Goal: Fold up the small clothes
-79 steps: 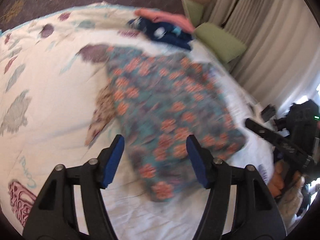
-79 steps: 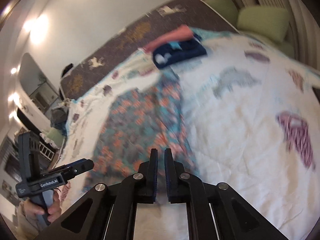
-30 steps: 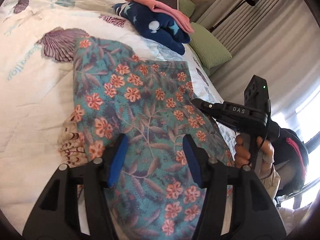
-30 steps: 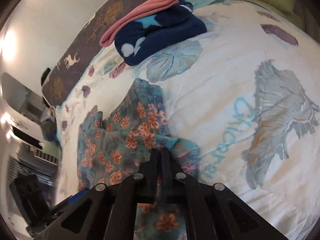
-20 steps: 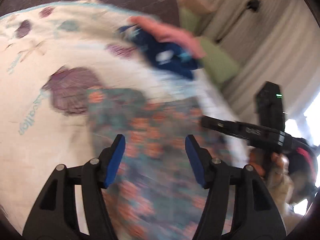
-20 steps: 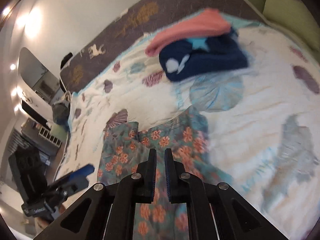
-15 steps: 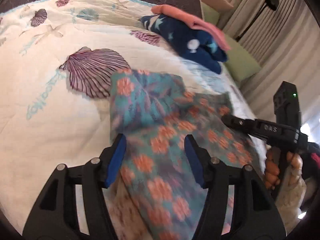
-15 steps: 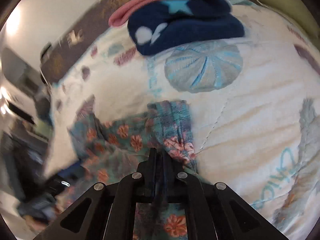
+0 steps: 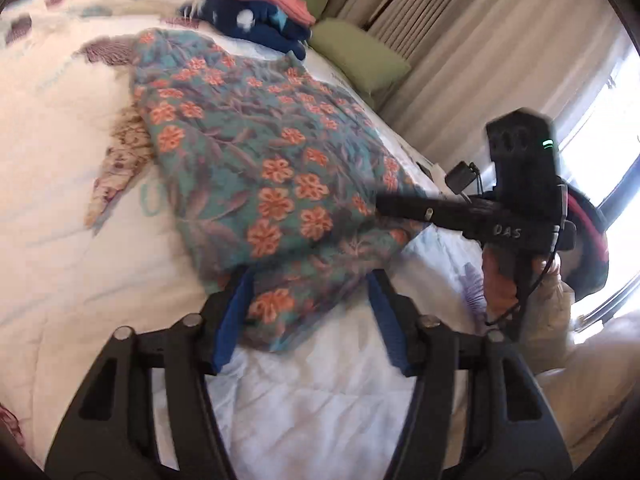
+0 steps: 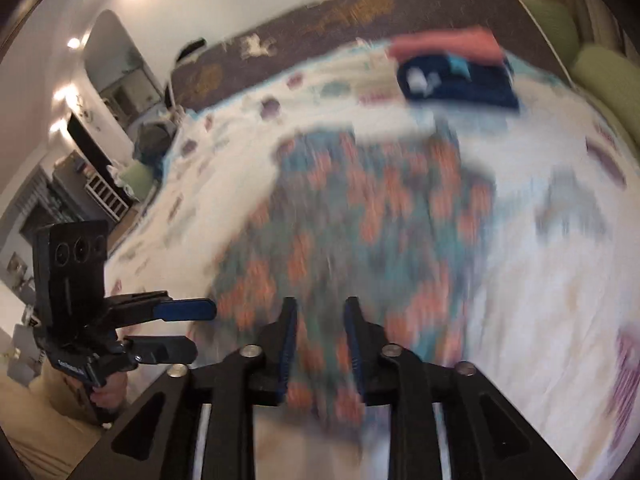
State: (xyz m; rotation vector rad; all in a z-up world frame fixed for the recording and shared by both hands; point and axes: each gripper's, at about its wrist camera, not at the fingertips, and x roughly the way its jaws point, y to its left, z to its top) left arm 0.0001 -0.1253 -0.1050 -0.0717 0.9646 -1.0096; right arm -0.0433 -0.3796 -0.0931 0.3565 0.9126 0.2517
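Floral garment is lying folded on the white quilt (right view blurred); I am holding my left gripper and right gripper spread, empty.

A home bedroom: quilted bed, green pillows, curtains, dresser mirror.

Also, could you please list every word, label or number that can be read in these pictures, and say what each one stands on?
"DAS": on the black body of the right gripper, seen in the left wrist view.
Pale lettering on the left gripper body, right wrist view: too blurred to read.
Teal lettering on the quilt: too blurred to read.
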